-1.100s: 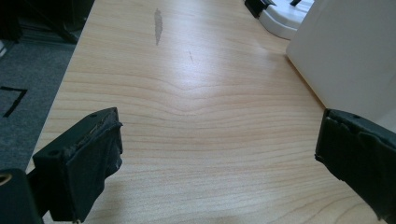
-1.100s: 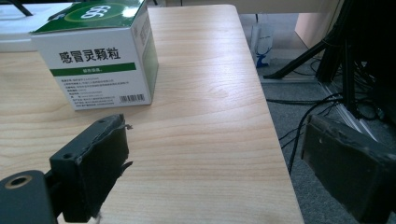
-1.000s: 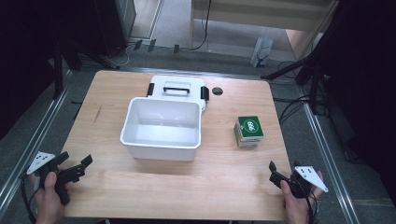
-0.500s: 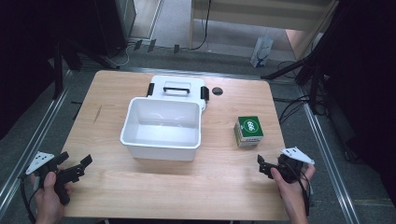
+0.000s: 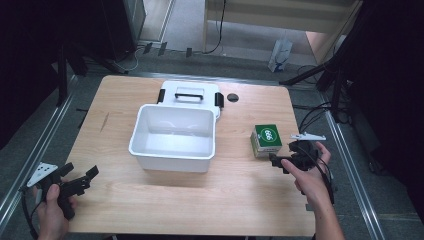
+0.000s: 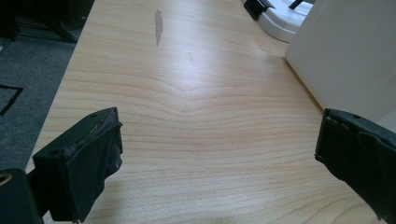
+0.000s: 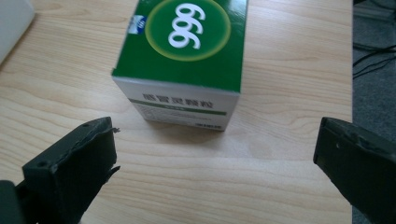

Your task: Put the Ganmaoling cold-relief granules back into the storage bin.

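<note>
Wooden table [image 5: 150,100] on grey floor [image 5: 30,130]

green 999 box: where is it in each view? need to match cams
High view: green box right of centre on the table, just beyond the right tongs.
Left gripper view: not in it.
Right gripper view: green box top centre, ahead of the open jaws.
Shared landmark: white bin, its corner at top left of the right gripper view.

A light wooden table [image 5: 240,200] carried an open white plastic bin [image 5: 172,137]. Behind it lay a white lid [image 5: 190,92]; a green-topped carton [image 5: 266,140] sat right.
</note>
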Demonstrator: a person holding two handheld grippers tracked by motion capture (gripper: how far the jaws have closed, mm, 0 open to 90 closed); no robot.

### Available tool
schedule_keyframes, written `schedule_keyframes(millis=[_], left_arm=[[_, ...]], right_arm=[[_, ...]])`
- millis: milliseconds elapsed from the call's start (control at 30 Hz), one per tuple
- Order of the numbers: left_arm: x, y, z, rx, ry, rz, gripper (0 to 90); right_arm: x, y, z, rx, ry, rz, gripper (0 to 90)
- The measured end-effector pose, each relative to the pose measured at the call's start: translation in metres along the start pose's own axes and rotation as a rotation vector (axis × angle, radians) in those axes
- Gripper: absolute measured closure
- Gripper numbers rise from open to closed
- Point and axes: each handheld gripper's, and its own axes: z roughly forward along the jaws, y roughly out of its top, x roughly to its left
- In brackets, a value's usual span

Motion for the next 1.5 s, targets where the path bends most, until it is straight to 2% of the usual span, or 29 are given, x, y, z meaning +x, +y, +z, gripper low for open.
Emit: schedule_keyframes(millis=[33,67,100,200,233,267,367,433,500,533,567,733,867,967,1033,1067,1100,1233,1267,1333,1500], left_arm=[[0.000,0.000,0.000,0.000,-0.001,0.000,1.2],[0.000,0.000,0.000,0.000,-0.001,0.000,1.2],[0.000,0.000,0.000,0.001,-0.001,0.001,1.2],[0.000,0.000,0.000,0.001,-0.002,0.000,1.2],[0.000,0.000,0.000,0.002,-0.001,-0.001,1.2],[0.000,0.000,0.000,0.004,-0.001,0.000,1.2],[0.000,0.000,0.001,0.006,-0.001,0.001,1.2],[0.000,0.000,0.001,0.006,-0.002,0.001,1.2],[0.000,0.000,0.000,0.005,-0.003,-0.001,1.2],[0.000,0.000,0.000,0.005,-0.003,-0.001,1.2],[0.000,0.000,0.001,0.005,-0.004,-0.001,1.2],[0.001,0.000,0.001,0.005,-0.008,-0.005,1.2],[0.001,0.000,0.001,0.005,-0.010,-0.005,1.2],[0.000,0.000,0.001,0.009,-0.010,-0.001,1.2],[0.000,0.000,0.001,0.008,-0.010,-0.001,1.2],[0.000,0.000,0.001,0.008,-0.010,-0.001,1.2],[0.000,0.000,0.001,0.009,-0.010,-0.001,1.2],[0.000,0.000,0.001,0.010,-0.011,0.000,1.2],[0.000,0.000,0.001,0.010,-0.011,0.000,1.2],[0.001,0.000,0.001,0.011,-0.011,-0.001,1.2],[0.001,0.000,0.001,0.010,-0.012,-0.006,1.2]], right_arm=[[0.002,0.009,0.000,0.040,-0.001,0.003,0.0],[0.002,0.009,0.000,0.040,-0.001,0.003,0.0],[0.003,0.020,0.002,0.105,-0.007,0.027,0.0],[0.004,0.036,0.004,0.188,-0.006,0.041,0.0],[0.004,0.036,0.004,0.188,-0.006,0.041,0.0],[0.006,0.048,0.006,0.230,-0.008,0.045,0.0],[0.007,0.060,0.008,0.266,-0.013,0.043,0.0],[0.010,0.078,0.015,0.327,-0.016,0.059,0.0],[0.013,0.088,0.022,0.364,-0.032,0.054,0.0],[0.013,0.088,0.022,0.364,-0.032,0.054,0.0],[0.018,0.098,0.029,0.404,-0.036,0.048,0.2],[0.028,0.115,0.050,0.484,-0.063,0.040,0.2],[0.031,0.121,0.060,0.520,-0.080,0.037,0.2],[0.037,0.123,0.075,0.576,-0.119,0.032,0.1],[0.037,0.121,0.083,0.606,-0.160,0.035,0.2],[0.037,0.121,0.083,0.606,-0.160,0.035,0.2],[0.035,0.118,0.090,0.626,-0.175,0.054,0.2],[0.033,0.111,0.099,0.641,-0.169,0.088,5.2],[0.033,0.111,0.099,0.641,-0.169,0.088,5.2],[0.032,0.110,0.101,0.636,-0.188,0.101,12.3],[0.033,0.113,0.097,0.629,-0.179,0.109,16.5]])
